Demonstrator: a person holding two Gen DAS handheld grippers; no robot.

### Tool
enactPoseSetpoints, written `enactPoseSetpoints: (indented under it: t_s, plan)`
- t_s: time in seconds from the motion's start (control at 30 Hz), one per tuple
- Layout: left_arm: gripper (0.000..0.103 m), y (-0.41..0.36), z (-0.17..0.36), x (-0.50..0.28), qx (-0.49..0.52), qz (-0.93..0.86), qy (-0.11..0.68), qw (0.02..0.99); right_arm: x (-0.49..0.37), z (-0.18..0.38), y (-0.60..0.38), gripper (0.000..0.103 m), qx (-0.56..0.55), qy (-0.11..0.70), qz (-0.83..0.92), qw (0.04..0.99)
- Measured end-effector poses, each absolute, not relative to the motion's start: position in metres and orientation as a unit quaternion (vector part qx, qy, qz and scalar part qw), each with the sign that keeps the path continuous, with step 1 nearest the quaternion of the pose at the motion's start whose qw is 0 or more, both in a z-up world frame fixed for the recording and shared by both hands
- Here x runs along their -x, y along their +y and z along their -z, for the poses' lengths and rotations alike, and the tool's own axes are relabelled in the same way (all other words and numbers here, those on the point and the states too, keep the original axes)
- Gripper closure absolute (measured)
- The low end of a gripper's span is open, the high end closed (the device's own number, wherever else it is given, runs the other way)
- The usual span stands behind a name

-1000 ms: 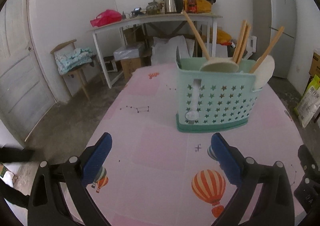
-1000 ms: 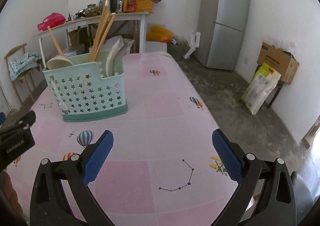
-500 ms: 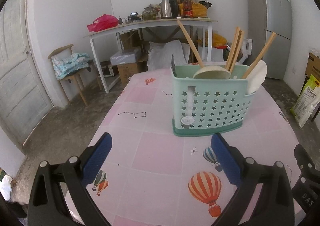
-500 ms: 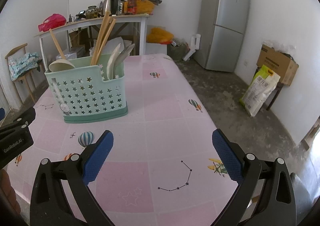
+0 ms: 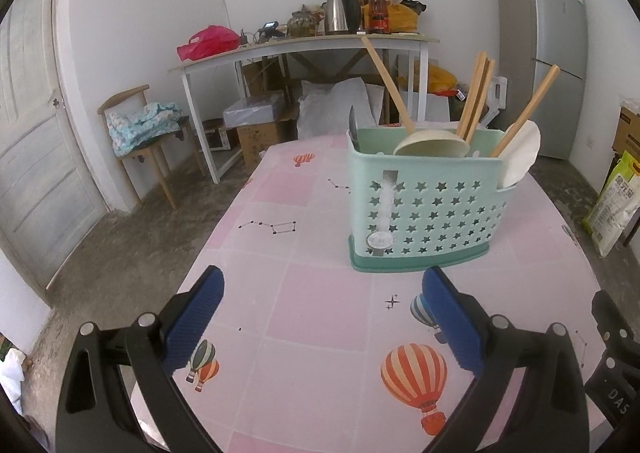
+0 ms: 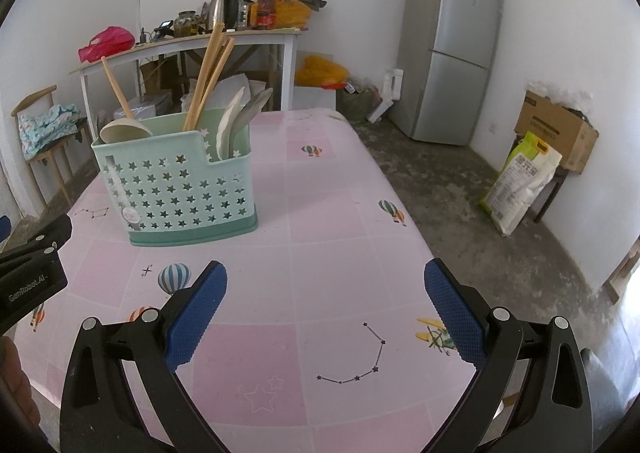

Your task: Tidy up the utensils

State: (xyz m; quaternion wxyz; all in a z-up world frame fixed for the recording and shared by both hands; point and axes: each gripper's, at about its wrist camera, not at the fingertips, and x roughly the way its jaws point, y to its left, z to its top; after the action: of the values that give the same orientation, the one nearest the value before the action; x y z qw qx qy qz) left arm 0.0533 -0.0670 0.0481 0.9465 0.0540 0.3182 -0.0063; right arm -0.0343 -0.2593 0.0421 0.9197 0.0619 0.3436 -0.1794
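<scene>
A mint green utensil caddy [image 5: 428,209] with star holes stands on the pink tablecloth [image 5: 320,317]; it also shows in the right wrist view [image 6: 176,189]. It holds a wooden-handled ladle [image 5: 430,145], chopsticks [image 5: 476,93], a pale spatula [image 5: 520,153] and spoons [image 6: 244,117]. My left gripper [image 5: 320,319] is open and empty, hovering over the cloth in front of the caddy. My right gripper [image 6: 326,317] is open and empty, over the cloth to the caddy's right and nearer me.
A white side table [image 5: 304,49] with a kettle and bottles stands behind. A chair [image 5: 140,133] is at the left, a fridge [image 6: 452,49] and a sack [image 6: 520,181] at the right. The table edge drops to a concrete floor on both sides.
Both grippers have pulled back slightly and risen; the caddy looks a little farther and more upright in view. Both stay open and empty.
</scene>
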Motion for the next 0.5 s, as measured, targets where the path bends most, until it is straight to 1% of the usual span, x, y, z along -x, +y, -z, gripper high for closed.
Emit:
enactPoseSetpoints:
  t_s: [0.5]
  plan:
    - [0.006, -0.0622, -0.0489, -0.0558, -0.048, -0.004, 0.322, 0.946, 0.0313, -0.0423, -0.2590, 0.008, -0.059, 0.347, 0.178, 0.919]
